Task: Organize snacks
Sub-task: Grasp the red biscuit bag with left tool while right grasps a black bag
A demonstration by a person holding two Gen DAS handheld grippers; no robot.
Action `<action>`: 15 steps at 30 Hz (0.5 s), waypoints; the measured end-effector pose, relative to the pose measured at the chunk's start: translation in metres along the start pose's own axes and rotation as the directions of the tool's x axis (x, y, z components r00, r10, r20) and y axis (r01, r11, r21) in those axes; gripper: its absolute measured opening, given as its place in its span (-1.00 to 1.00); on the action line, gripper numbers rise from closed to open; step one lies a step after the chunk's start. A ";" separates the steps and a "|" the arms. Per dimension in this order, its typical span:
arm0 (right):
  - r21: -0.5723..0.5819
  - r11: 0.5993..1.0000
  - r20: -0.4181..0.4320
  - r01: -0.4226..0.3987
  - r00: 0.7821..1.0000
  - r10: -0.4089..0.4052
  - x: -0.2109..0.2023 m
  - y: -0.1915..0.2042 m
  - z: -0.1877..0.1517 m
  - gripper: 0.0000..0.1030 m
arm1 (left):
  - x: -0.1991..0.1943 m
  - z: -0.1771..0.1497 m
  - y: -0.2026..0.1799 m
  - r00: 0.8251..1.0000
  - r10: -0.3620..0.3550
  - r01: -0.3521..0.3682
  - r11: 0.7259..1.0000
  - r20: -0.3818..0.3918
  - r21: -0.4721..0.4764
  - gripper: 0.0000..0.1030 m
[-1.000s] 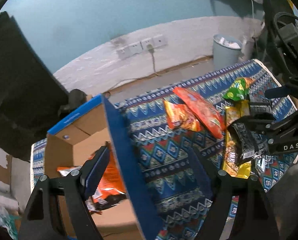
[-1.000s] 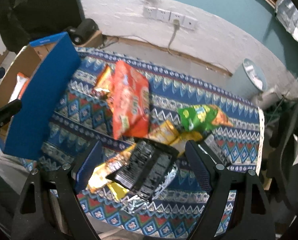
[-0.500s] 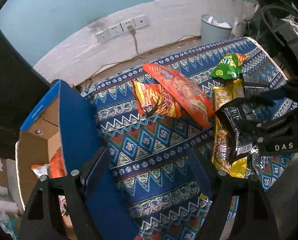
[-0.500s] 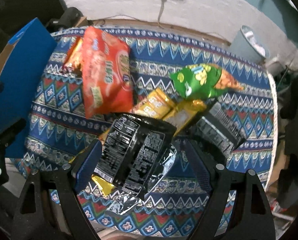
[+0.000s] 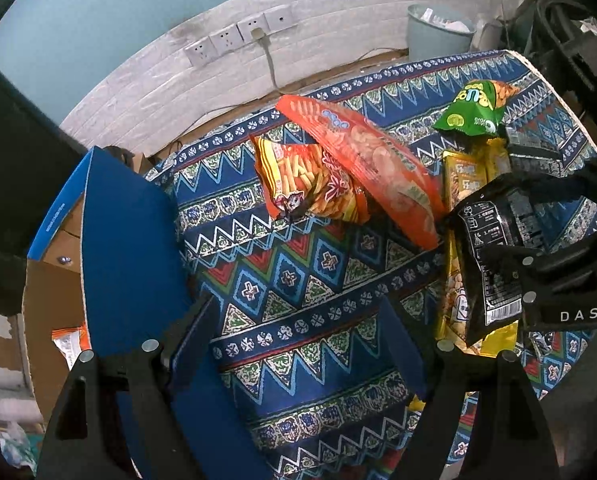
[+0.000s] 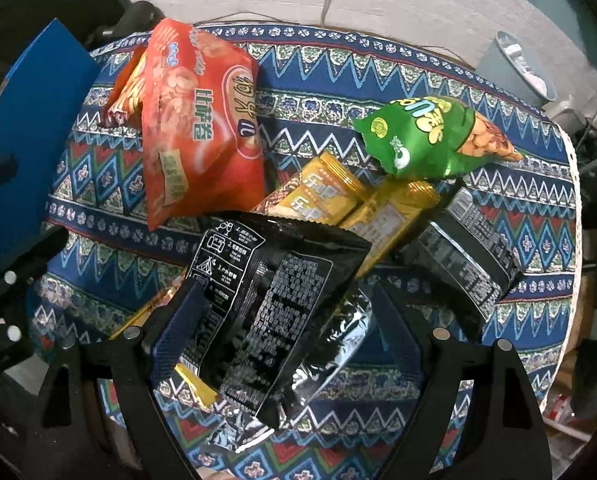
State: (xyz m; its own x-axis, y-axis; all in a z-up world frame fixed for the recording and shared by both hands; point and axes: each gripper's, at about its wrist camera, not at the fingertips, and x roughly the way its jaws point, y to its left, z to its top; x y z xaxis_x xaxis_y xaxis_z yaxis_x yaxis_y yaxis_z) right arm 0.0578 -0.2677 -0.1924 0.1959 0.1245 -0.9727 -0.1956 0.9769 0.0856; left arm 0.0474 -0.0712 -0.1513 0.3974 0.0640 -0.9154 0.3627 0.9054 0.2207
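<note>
Black snack pouch [image 6: 274,312] lies label-down on the counter [image 6: 338,64], on top of the gold wrappers [image 6: 330,200] and just this side of the big red bag [image 6: 198,120], with the right tongs [image 6: 286,336] spread wide to either side of it and not yet closed. It looks light, crinkly and slick, so its contents could crush; a pinch across a flat sealed edge seems safest. Left tongs [image 5: 298,344] hang spread and empty beside the blue cardboard box [image 5: 126,240].
</note>
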 end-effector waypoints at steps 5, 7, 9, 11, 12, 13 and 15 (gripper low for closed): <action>-0.026 0.999 0.015 -0.036 0.999 0.037 0.003 0.004 0.002 0.48 | 0.003 0.002 0.000 1.000 0.000 0.000 1.000 -0.010 -0.009 0.59; -0.023 0.997 0.018 -0.075 0.997 0.075 -0.001 0.002 0.000 0.19 | 0.003 0.004 0.001 1.000 0.000 0.000 1.000 -0.010 -0.017 0.59; -0.030 0.997 0.028 -0.076 0.997 0.077 -0.005 0.000 0.002 -0.02 | 0.003 0.006 0.002 1.000 -0.001 0.000 1.000 -0.011 -0.025 0.59; -0.028 0.995 0.036 -0.097 0.995 0.098 -0.010 -0.005 0.003 -0.27 | 0.002 0.008 0.003 1.000 -0.006 0.005 0.999 -0.011 -0.035 0.59; -0.026 0.994 0.037 -0.106 0.994 0.107 -0.012 -0.007 0.003 -0.33 | 0.003 0.009 0.003 1.000 -0.008 0.008 0.999 -0.012 -0.039 0.59; -0.021 0.993 0.037 -0.119 0.992 0.119 -0.013 -0.010 0.004 -0.44 | 0.002 0.010 0.003 1.000 -0.009 0.009 0.999 -0.013 -0.042 0.59; -0.016 0.992 0.042 -0.127 0.991 0.128 -0.015 -0.014 0.003 -0.59 | 0.003 0.012 0.003 1.000 -0.016 0.015 0.999 -0.018 -0.049 0.59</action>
State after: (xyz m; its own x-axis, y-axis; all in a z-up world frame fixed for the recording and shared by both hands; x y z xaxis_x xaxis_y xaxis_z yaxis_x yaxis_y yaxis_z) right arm 0.0605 -0.2822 -0.1780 0.2097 0.2556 -0.9438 -0.2345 0.9502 0.2053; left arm 0.0593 -0.0736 -0.1494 0.3766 0.0571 -0.9246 0.3266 0.9258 0.1902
